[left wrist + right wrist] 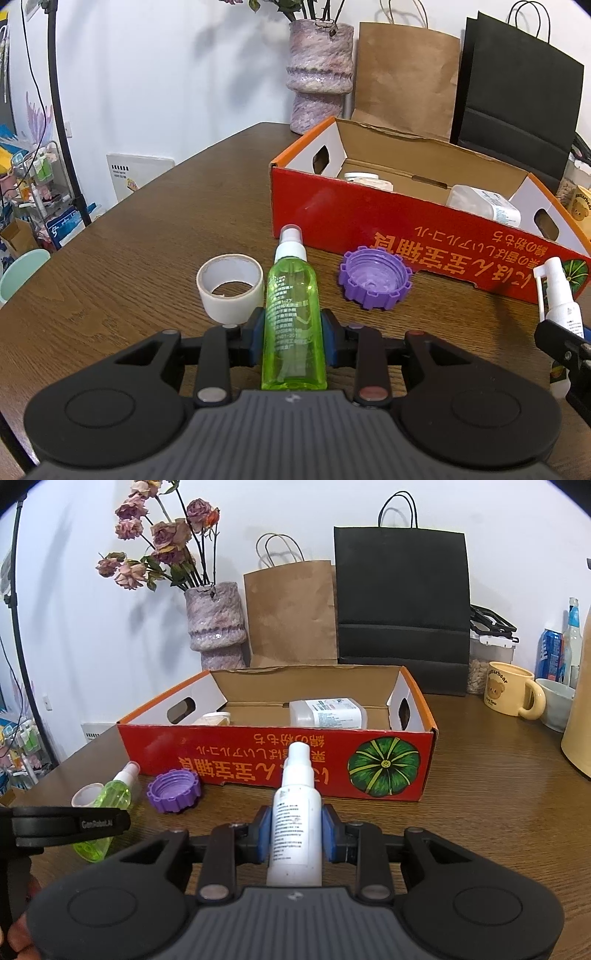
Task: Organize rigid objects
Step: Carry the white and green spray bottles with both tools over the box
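Observation:
My left gripper (293, 334) is shut on a green spray bottle (293, 317), nozzle pointing away, just above the brown table; the bottle also shows in the right wrist view (110, 801). My right gripper (295, 832) is shut on a white spray bottle (295, 823), also visible in the left wrist view (561, 306). A red cardboard box (258, 764) stands ahead, holding a clear bottle (328, 712) and a white item (214, 718). A purple lid (375, 278) and a roll of tape (231, 286) lie on the table in front of the box.
A purple vase (216, 627) with dried roses, a brown paper bag (291, 613) and a black paper bag (402, 598) stand behind the box. A yellow mug (511, 692), a bowl (556, 703), a can and bottles stand at the right.

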Demonstrator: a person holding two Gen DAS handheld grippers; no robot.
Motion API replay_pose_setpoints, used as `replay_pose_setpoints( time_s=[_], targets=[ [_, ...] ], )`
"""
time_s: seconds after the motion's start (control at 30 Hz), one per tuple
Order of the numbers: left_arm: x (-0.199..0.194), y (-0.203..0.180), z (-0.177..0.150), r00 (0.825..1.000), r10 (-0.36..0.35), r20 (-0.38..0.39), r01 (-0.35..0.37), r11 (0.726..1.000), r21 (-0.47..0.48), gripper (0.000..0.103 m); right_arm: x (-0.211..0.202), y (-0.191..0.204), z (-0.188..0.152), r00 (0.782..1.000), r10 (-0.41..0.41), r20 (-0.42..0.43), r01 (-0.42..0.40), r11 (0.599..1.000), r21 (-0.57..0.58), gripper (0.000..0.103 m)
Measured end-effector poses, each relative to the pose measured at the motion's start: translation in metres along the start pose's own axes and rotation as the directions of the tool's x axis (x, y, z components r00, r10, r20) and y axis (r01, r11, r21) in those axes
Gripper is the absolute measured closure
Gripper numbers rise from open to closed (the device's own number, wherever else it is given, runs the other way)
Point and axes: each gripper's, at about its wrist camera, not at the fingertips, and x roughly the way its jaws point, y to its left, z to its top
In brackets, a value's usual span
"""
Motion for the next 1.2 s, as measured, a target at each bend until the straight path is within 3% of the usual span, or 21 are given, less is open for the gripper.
replay_pose_setpoints(
  time_s=[0.4, 1.2],
  targets=[
    [-0.018, 0.001, 0.007, 0.999, -0.021, 0.037, 0.02, 0.999, 0.027, 0.071, -0.006, 0.002, 0.007, 1.0, 0.009, 0.02, -0.009, 1.0, -0.007, 0.076],
    [-0.025, -0.027, 0.069, 0.987, -0.101, 0.122, 0.094, 0.993, 0.065, 0.071, 0.003, 0.007, 0.063, 0.994, 0.002, 0.112, 0.001, 1.0, -0.022, 0.076]
  ],
)
